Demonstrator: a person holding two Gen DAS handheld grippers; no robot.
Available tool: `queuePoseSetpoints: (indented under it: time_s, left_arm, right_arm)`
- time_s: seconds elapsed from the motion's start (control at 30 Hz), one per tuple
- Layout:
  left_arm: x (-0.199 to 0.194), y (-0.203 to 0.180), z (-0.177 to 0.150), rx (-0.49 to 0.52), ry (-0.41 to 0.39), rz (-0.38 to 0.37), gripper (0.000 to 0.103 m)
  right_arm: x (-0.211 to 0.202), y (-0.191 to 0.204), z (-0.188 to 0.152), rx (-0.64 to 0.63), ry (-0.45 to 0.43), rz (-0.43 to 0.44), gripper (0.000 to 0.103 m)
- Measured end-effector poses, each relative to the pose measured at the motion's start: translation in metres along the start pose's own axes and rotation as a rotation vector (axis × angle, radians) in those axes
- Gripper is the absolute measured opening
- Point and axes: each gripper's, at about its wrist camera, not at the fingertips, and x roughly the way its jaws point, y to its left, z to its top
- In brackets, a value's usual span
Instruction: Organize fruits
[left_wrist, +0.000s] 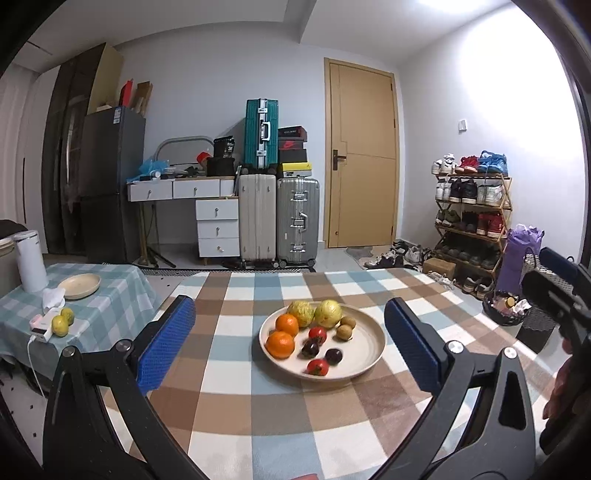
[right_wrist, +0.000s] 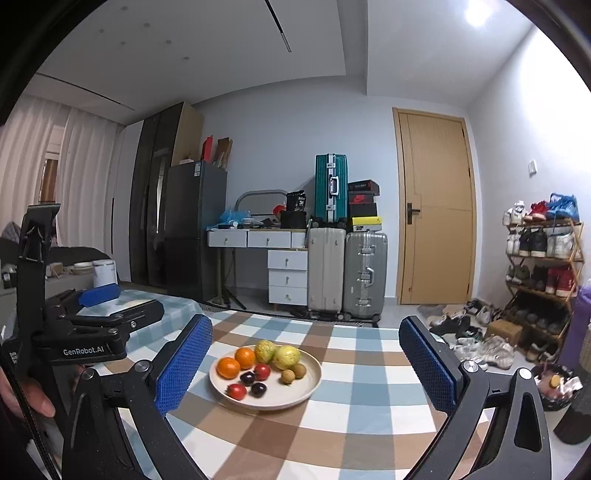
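Observation:
A cream plate (left_wrist: 364, 349) (right_wrist: 308, 384) of fruit sits on the checked tablecloth: two oranges (left_wrist: 280, 344) (right_wrist: 228, 367), two yellow-green fruits (left_wrist: 327, 313) (right_wrist: 286, 356), two kiwis (left_wrist: 344, 331) (right_wrist: 288, 376), red tomatoes (left_wrist: 317, 367) (right_wrist: 236, 391) and dark plums (left_wrist: 333, 356) (right_wrist: 258, 388). My left gripper (left_wrist: 290, 350) is open and empty, held above the table short of the plate. My right gripper (right_wrist: 304, 369) is open and empty, also short of the plate. The left gripper's body shows in the right wrist view at the left.
A side table at the left holds an empty cream plate (left_wrist: 79, 286), two small green-yellow fruits (left_wrist: 60, 325), a white canister (left_wrist: 31, 266) and a pink device. Suitcases, a drawer unit, a door and a shoe rack (left_wrist: 471, 221) stand behind the table.

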Motion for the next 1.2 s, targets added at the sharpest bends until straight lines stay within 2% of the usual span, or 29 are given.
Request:
queuePoseSetpoints:
  time_s: [0.23,0.53,0.9,0.97,1.07,1.2]
  left_arm:
    - [0.015,0.007,-0.034,0.008,0.028,0.022,0.102]
    - [0.034,0.015,-0.057,0.002,0.063,0.012,0.102]
    - [0.048,0.014,-0.057,0.009,0.104,-0.010,0.102]
    - [0.048,0.011,-0.057,0.023,0.094,-0.016,0.102]
    - [0.050,0.011,-0.059,0.021,0.096,-0.024,0.102]
    - [0.047,0.009,-0.058,0.023,0.094,-0.022,0.102]
  right_arm:
    - [0.006,0.000,-0.024,-0.007,0.042,-0.014,0.103]
    - [0.019,-0.006,-0.046,0.006,0.076,-0.010,0.103]
    - [0.035,-0.006,-0.058,0.004,0.130,0.021,0.103]
    - [0.041,-0.009,-0.060,0.018,0.157,0.022,0.103]
    - [0.057,-0.010,-0.066,0.028,0.245,0.020,0.103]
    - [0.053,-0.007,-0.068,0.017,0.213,0.039,0.103]
